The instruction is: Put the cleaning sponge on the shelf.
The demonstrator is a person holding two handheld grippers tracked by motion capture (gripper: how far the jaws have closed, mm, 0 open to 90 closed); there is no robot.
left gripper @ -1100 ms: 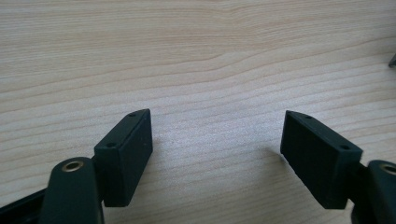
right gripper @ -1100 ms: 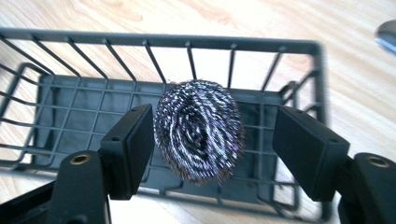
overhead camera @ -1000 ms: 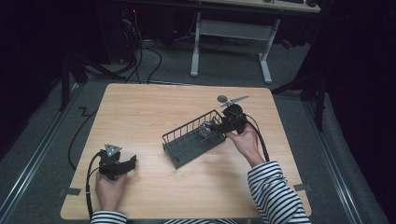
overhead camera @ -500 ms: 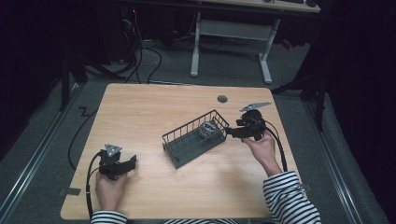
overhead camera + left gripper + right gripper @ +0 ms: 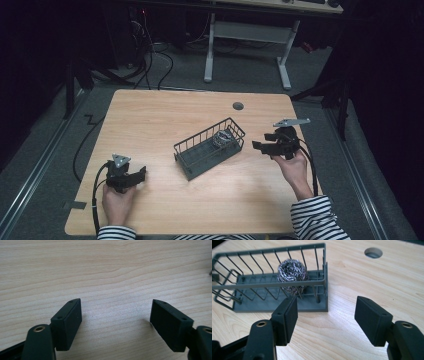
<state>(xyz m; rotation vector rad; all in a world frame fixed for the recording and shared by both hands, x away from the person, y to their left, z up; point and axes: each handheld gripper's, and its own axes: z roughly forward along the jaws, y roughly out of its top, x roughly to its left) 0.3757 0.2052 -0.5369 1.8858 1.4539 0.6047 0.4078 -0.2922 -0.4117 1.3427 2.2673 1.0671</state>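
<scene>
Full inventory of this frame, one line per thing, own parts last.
wire basket: 1, dark grey, middle of the table, lying at an angle
steel scourer: 1, silver, inside the basket at its right-hand end
table: 1, light wood, with a round cable hole near its far edge
desk frame: 1, white legs, on the floor behind the table
cables: several, black, on the floor at the far left
left gripper: 1, black, near left of the table, jaws open over bare wood
right gripper: 1, black, right of the basket, jaws open and empty, pointing at it
sleeves: 2, black-and-white striped, bottom edge
</scene>
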